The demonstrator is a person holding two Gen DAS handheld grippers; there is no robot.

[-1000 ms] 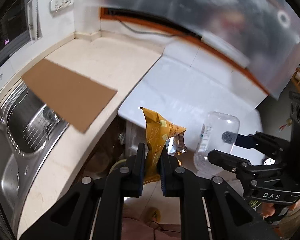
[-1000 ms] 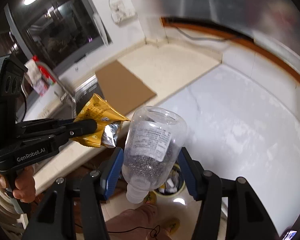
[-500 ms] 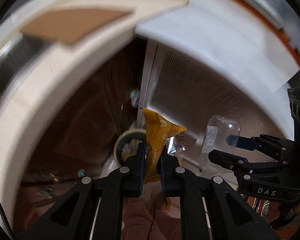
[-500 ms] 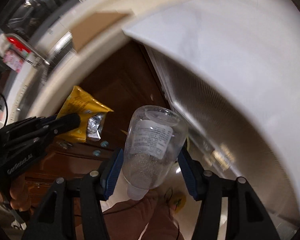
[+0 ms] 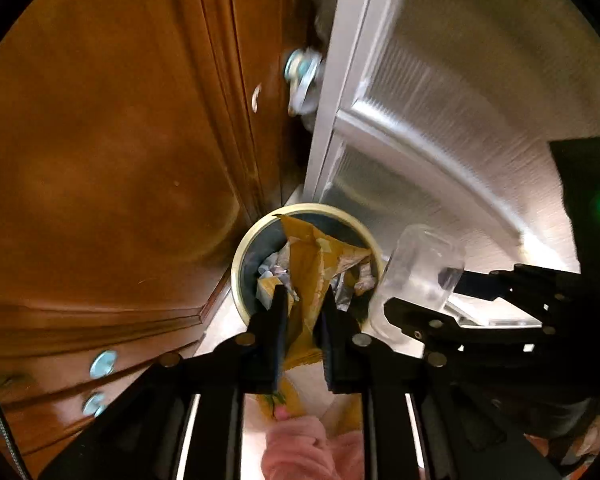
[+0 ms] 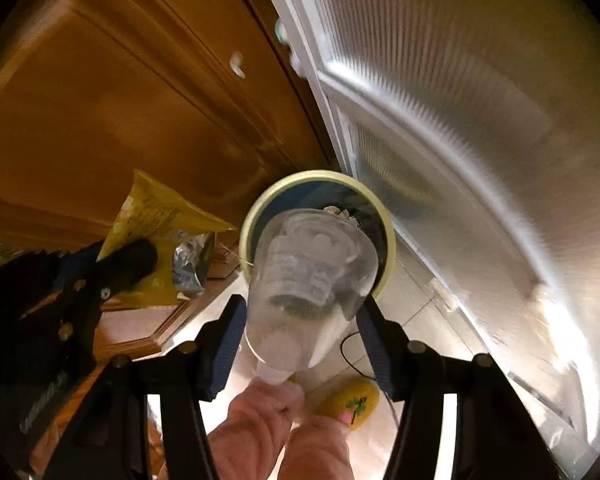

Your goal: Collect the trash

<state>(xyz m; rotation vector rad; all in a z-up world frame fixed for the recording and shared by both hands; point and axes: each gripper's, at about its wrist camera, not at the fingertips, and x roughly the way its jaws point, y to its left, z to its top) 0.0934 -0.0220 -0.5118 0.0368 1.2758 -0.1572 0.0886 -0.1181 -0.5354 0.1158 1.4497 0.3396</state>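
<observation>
Both loads hang right over the bin [image 5: 242, 256]: the left gripper [image 5: 303, 304], jaws just easing apart, pinches the yellow wrapper [image 5: 312, 264] pointing straight down; the right gripper [image 6: 300, 322] clamps the clear bottle [image 6: 312, 272], neck up

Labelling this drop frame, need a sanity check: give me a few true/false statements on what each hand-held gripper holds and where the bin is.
1. The left hand-held gripper has a yellow snack wrapper between its jaws. True.
2. The right hand-held gripper is empty. False: it grips a clear plastic bottle.
3. The trash bin stands on a countertop. False: it stands on the floor, beside the wooden cabinet.
4. The bin already holds trash. True.
5. The bottle lies in the bin. False: it is held above it.
</observation>
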